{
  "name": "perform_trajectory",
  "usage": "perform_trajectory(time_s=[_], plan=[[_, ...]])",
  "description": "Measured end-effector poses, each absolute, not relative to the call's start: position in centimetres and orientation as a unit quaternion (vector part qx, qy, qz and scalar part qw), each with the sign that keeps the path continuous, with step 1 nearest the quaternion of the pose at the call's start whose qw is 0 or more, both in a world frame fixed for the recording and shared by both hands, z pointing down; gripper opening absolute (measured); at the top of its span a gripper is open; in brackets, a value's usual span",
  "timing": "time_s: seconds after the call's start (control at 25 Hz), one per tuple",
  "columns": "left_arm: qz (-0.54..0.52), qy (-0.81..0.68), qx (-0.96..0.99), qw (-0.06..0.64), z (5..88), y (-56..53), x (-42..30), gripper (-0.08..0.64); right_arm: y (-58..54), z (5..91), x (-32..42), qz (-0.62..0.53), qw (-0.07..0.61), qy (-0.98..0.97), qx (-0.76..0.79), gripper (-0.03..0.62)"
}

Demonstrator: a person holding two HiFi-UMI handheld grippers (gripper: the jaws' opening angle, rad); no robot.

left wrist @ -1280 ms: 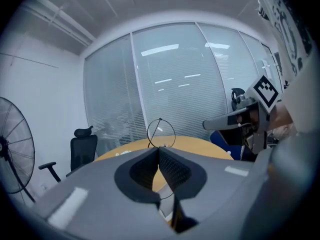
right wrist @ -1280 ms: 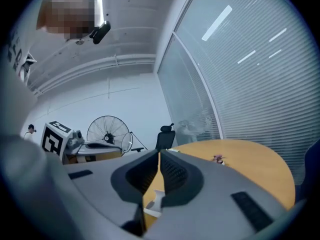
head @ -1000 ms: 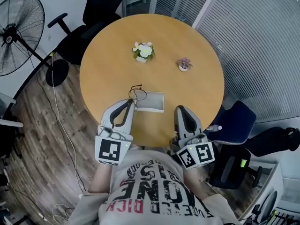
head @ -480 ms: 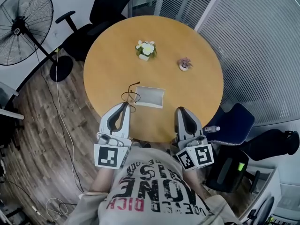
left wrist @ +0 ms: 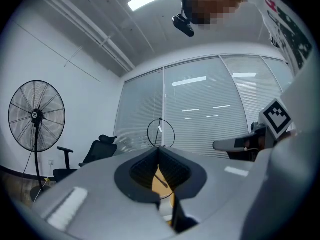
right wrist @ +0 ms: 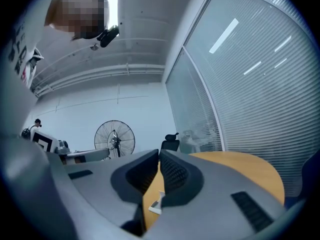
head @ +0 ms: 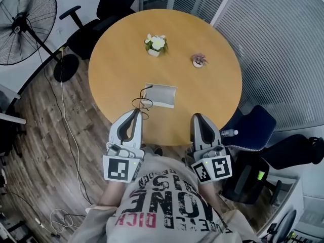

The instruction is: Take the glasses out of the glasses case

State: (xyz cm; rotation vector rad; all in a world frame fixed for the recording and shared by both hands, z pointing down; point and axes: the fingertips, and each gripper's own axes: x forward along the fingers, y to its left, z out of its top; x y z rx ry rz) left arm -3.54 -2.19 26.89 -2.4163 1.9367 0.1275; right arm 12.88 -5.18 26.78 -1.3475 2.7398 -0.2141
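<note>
left gripper: pinched shut on the thin wire glasses, one round lens poking past its tips
right gripper: jaws pressed together, nothing between them
case: lay on the round table, just ahead of the left gripper's tips

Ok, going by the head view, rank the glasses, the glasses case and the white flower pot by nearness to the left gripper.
1. Glasses: gripped at the left gripper's tips.
2. Glasses case: just beyond, slightly right.
3. White flower pot: far side of the table.
</note>
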Motion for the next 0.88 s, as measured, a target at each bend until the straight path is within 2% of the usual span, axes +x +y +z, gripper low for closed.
perform_trajectory(time_s=[0.88], plan=[[0.039,0.594,-0.803,-0.007,27.4,-4.4,-6.9,0.017,-6.5,27.2,8.6,-0.077,0.028,0.887,-0.454,0.021]])
